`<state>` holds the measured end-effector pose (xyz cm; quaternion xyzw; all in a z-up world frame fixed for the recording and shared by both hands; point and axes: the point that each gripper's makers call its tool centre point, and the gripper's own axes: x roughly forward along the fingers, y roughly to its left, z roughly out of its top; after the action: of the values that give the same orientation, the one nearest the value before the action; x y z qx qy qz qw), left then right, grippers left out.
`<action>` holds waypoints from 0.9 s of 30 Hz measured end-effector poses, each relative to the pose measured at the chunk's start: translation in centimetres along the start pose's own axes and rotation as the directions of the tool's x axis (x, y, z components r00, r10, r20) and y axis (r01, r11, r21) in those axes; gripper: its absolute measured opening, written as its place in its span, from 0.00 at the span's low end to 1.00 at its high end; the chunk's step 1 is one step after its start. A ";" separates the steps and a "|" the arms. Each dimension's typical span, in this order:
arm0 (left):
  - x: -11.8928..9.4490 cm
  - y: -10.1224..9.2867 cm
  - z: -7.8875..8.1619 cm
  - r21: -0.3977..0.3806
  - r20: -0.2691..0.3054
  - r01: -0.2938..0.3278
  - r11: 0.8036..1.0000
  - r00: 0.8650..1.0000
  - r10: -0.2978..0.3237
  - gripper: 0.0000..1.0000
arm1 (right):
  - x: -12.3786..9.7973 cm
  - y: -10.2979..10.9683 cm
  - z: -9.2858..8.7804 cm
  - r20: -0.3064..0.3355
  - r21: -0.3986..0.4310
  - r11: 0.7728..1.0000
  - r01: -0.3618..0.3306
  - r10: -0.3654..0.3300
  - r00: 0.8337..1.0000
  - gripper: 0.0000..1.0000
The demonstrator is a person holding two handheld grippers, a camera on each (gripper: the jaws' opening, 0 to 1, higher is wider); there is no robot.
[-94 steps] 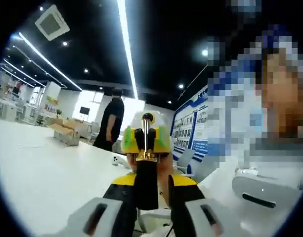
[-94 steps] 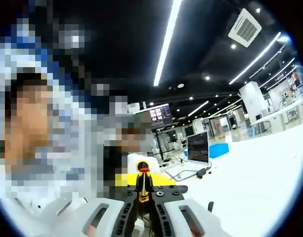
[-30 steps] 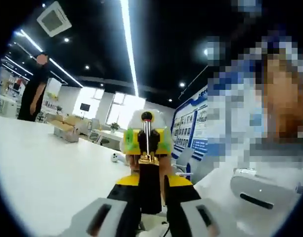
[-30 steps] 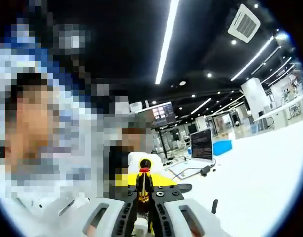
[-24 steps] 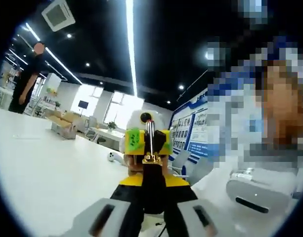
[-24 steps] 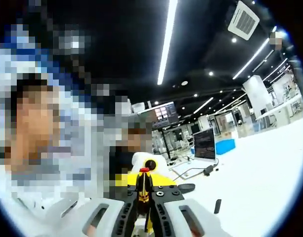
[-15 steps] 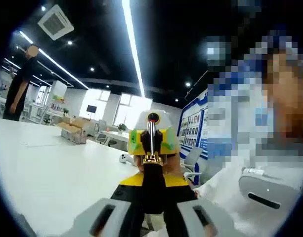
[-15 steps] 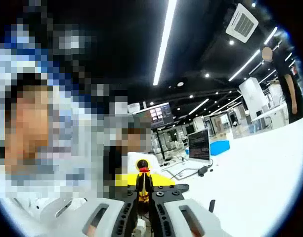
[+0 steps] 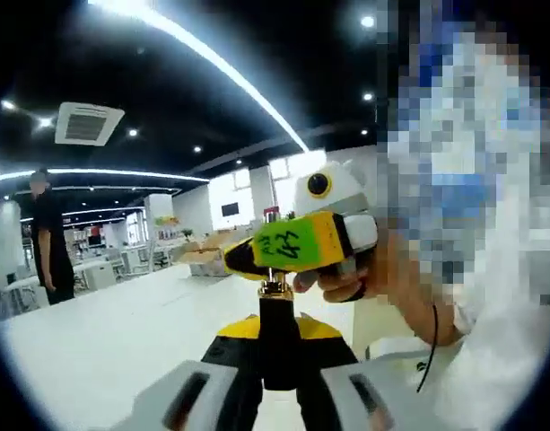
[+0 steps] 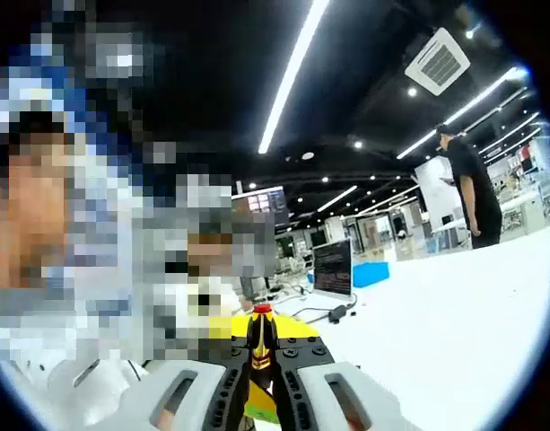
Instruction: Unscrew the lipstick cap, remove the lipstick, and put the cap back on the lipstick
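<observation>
The slim black lipstick tube with a gold collar [image 9: 276, 310] is clamped upright between the left gripper [image 9: 279, 395] jaws, its axis toward twelve o'clock; the right gripper [image 10: 261, 395], closed, grips the far end.

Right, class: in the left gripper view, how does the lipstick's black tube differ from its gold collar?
The black tube is dark and dull, while the gold collar is bright and shiny. The black tube is long, and the gold collar is only a short band. The black tube sits clamped between the left tongs, while the gold collar stands clear beyond their tips. Both are parts of one lipstick and lie in line.
</observation>
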<state>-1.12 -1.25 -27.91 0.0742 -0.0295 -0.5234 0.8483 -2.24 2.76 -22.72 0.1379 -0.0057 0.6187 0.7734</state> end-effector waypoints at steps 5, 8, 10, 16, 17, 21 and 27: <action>0.2 1.7 -0.5 0.029 -0.010 -0.203 0.979 0.979 0.203 0.12 | 0.2 -0.9 0.0 0.012 -0.033 0.997 0.070 -0.069 0.998 0.06; 0.1 2.5 -0.7 0.072 -0.005 -0.266 0.961 0.964 0.267 0.12 | 0.5 -1.3 0.0 0.024 -0.068 0.992 0.110 -0.109 0.994 0.06; 0.0 2.6 -0.8 0.098 -0.004 -0.280 0.955 0.959 0.282 0.12 | 0.6 -1.3 -0.1 0.025 -0.089 0.988 0.125 -0.123 0.992 0.06; 0.0 1.0 0.0 0.052 0.010 -0.134 0.990 0.991 0.134 0.13 | 0.2 -0.6 0.5 0.028 -0.070 0.994 0.080 -0.078 0.997 0.06; -0.1 0.5 -0.1 0.017 0.009 -0.088 0.996 0.996 0.088 0.15 | 0.0 -0.4 0.7 0.033 -0.048 0.997 0.061 -0.060 0.998 0.06; -0.4 -0.3 0.2 -0.104 0.045 0.068 0.992 0.997 -0.063 0.25 | -0.5 0.2 1.1 0.043 0.003 1.000 -0.006 0.006 0.999 0.06; -1.1 -2.6 1.0 -0.284 0.139 0.337 0.898 0.941 -0.309 0.36 | -0.4 1.7 0.4 0.003 0.042 0.994 -0.105 0.105 0.994 0.06</action>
<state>-4.00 -1.54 -27.34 -0.0769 0.0257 -0.6579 0.7488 -3.92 2.67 -22.02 0.1540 -0.0001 0.6585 0.7366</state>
